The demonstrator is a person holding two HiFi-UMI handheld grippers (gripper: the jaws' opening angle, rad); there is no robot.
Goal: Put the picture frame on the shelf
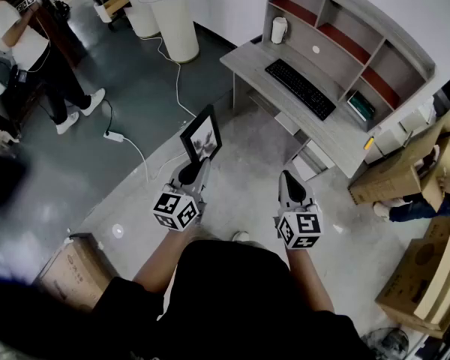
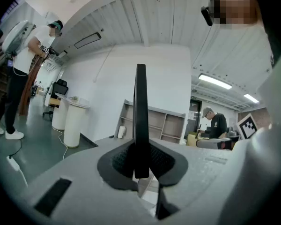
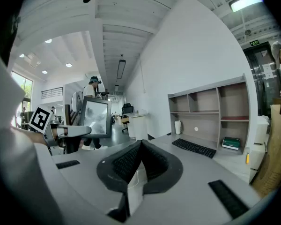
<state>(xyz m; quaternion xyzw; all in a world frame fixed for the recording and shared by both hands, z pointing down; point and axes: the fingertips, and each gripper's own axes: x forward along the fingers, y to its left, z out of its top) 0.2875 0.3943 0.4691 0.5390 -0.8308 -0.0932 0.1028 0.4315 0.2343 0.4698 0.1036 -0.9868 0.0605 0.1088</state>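
Nearest the camera are the two tools, both held out over the grey floor [image 1: 240, 172]. The left tool [image 1: 196, 166] is clamped on the bottom edge of the picture frame [image 1: 201, 135], which stands upright out of its jaws. In the left gripper view you see the frame edge-on, just a thin dark strip pinched between the pads. The right tool [image 1: 288, 175] is alongside it, jaws pressed together with nothing in them. Its view catches the frame's face: a pale greyish picture in a dark border. So the frame is up in the air, well apart from the furniture.

Further on there's the grey table [image 1: 249, 57] with a black keyboard [image 1: 300, 88] on it. The shelf [image 1: 396, 64] sits along the table's back, all open compartments. A white container [image 1: 279, 30] stands at its left end and a green box [image 1: 360, 108] sits low on the right. Cardboard boxes [image 1: 396, 177] are piled off to the right.
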